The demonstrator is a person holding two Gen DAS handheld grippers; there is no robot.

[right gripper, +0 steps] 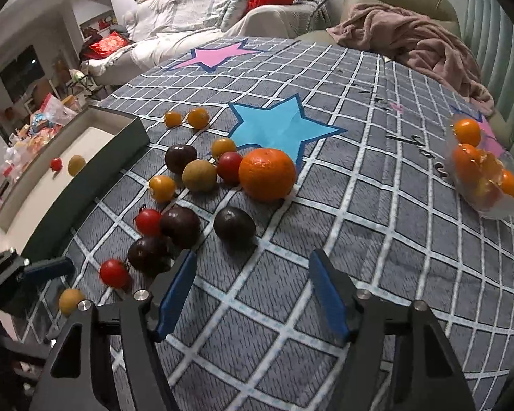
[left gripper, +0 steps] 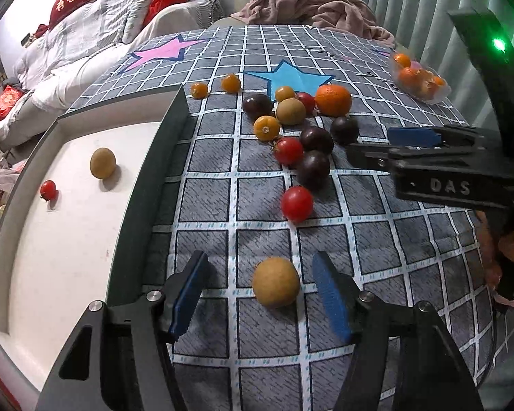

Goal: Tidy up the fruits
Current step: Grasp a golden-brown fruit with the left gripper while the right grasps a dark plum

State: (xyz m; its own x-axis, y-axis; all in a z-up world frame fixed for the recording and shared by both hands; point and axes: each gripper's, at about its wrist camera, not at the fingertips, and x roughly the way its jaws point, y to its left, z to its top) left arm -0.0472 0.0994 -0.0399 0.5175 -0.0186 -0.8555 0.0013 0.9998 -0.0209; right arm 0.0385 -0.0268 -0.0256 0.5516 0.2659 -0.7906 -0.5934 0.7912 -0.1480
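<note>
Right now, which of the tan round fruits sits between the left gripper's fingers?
The lone tan fruit nearest the camera, between the open left gripper. One other lies in the white tray; another sits in the pile by the big orange.

Left view looked low along the cloth, box alongside. Right view faced the same fruit pile from farther right.

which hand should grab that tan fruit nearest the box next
Left. The left gripper is open with the tan fruit already sitting between its jaws, right beside the box. The right gripper is also open but has only bare cloth in front of it.
</note>
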